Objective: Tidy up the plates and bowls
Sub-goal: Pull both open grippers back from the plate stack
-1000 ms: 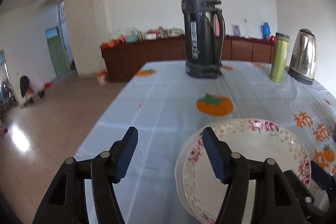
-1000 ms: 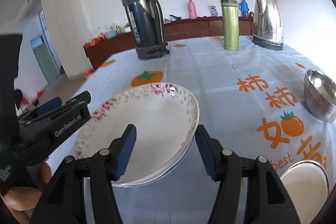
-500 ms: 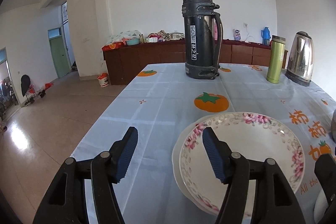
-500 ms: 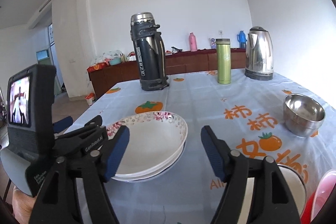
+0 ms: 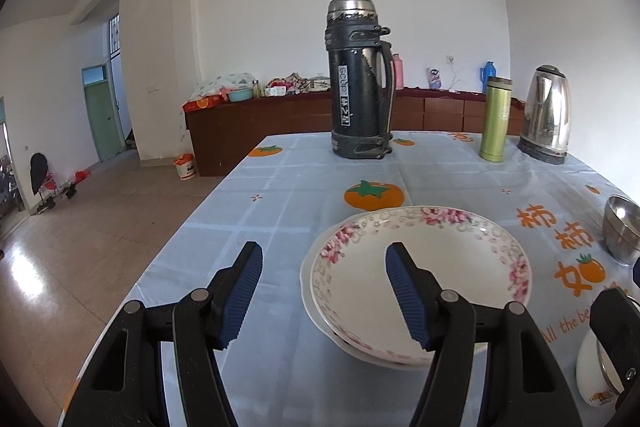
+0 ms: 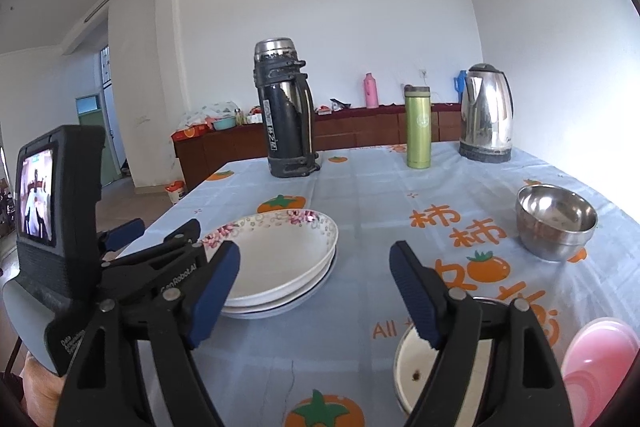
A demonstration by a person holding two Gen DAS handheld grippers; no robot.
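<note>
white walls and a long sideboard stood behind the table [image 6: 360, 367], whose pale cloth was printed with orange persimmons. near its left edge sat the plates [image 6: 280, 263]: a flowered one nested on what looked like two plain ones, so that stack seemed done. my left gripper [image 5: 322, 297] hovered beside it with jaws wide and nothing between them, the inner finger over the plate's bowl but not pressing. my right gripper [image 6: 314, 297] had its jaws opening, empty too, with bare cloth between the pads.

bowls were what i judged still left. i counted one steel bowl [image 6: 556, 221] standing alone well to the right, one white enamel bowl [image 6: 408, 367] just under my right finger, and a pink bowl [image 6: 600, 363] at the near right corner, possibly more than one nested; i could not tell. none were stacked together.

farther off stood one black thermos [image 6: 286, 111], one green flask [image 6: 418, 127] and one steel kettle [image 6: 486, 115].
</note>
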